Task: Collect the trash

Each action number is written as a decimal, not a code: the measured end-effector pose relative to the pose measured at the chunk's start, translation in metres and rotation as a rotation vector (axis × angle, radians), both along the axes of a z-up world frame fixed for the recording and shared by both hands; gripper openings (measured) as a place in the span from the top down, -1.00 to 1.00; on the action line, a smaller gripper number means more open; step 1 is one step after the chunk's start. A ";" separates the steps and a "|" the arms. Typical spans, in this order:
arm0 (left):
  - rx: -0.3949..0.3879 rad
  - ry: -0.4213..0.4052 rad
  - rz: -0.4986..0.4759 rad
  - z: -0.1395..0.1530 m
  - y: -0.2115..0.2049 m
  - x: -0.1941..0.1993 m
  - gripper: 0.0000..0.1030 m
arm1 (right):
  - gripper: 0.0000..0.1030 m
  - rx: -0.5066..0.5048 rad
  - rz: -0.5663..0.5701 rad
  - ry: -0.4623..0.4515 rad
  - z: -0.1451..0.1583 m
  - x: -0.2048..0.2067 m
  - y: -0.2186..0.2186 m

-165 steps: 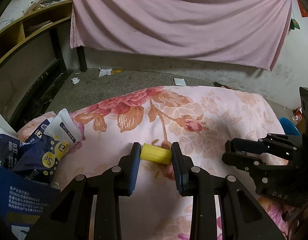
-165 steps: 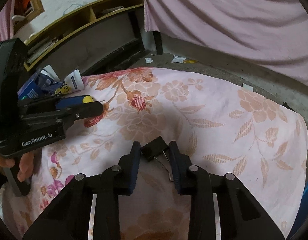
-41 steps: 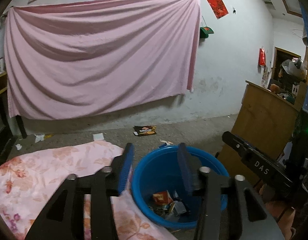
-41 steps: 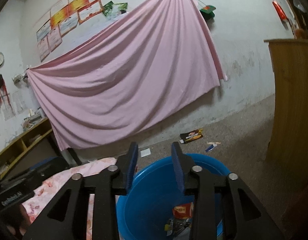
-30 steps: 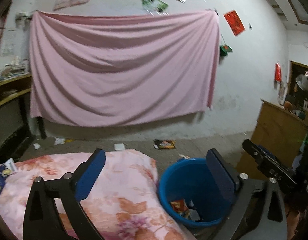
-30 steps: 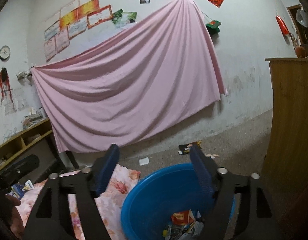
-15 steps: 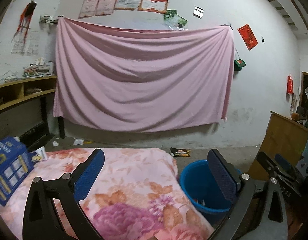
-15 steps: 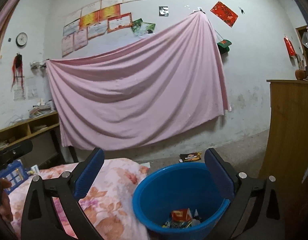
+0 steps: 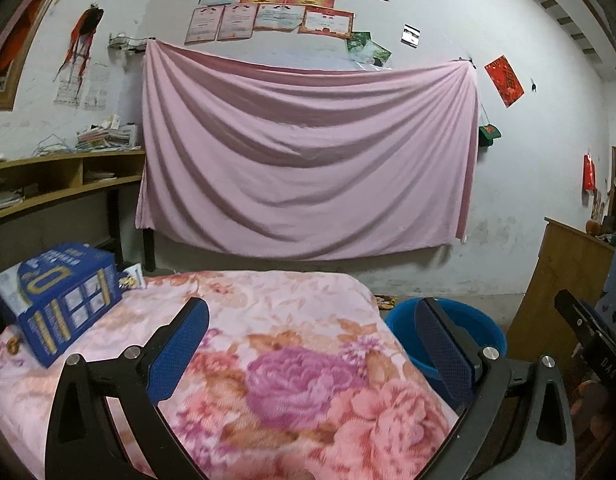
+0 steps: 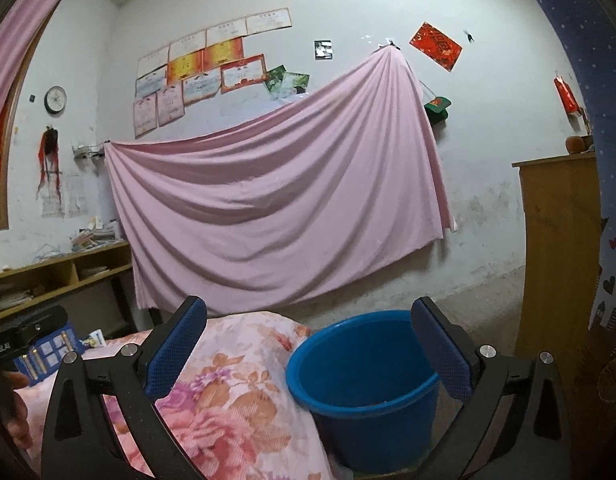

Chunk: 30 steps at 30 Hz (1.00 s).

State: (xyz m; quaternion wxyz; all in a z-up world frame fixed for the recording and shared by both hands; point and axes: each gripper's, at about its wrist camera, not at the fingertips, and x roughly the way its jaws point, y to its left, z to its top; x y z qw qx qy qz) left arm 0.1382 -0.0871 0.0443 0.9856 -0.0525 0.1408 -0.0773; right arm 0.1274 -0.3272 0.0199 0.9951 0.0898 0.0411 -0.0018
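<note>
My left gripper [image 9: 311, 344] is open and holds nothing, raised over the near end of the flowered pink blanket [image 9: 276, 320]. A blue bucket [image 9: 399, 328] stands on the floor past the blanket's right edge, partly behind my right finger. A blue carton [image 9: 64, 312] sits on the blanket at far left with a crumpled wrapper [image 9: 130, 280] behind it. My right gripper [image 10: 308, 344] is also open and empty, level with the blue bucket [image 10: 363, 392], whose inside is mostly hidden from this angle. The blue carton [image 10: 48, 352] shows at the left edge of that view.
A pink sheet [image 9: 304, 160] hangs across the back wall. Wooden shelves [image 9: 60, 184] with papers run along the left. A wooden cabinet [image 10: 555, 256] stands to the right of the bucket. The other gripper's body [image 9: 587, 344] pokes in at right.
Both grippers opened wide over the bucket, dropping the yellow piece and the black clip, then rose and pulled back toward the blanket. The left view has swung left, bringing the blue carton in.
</note>
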 end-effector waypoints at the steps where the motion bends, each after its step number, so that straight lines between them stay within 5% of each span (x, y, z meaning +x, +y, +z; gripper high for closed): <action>1: 0.000 0.000 0.004 -0.001 0.002 -0.004 -0.96 | -1.00 -0.005 -0.003 0.001 0.000 -0.003 0.002; 30: 0.024 0.011 0.092 -0.052 0.051 -0.062 -0.96 | -1.00 -0.116 0.040 0.127 -0.027 -0.044 0.074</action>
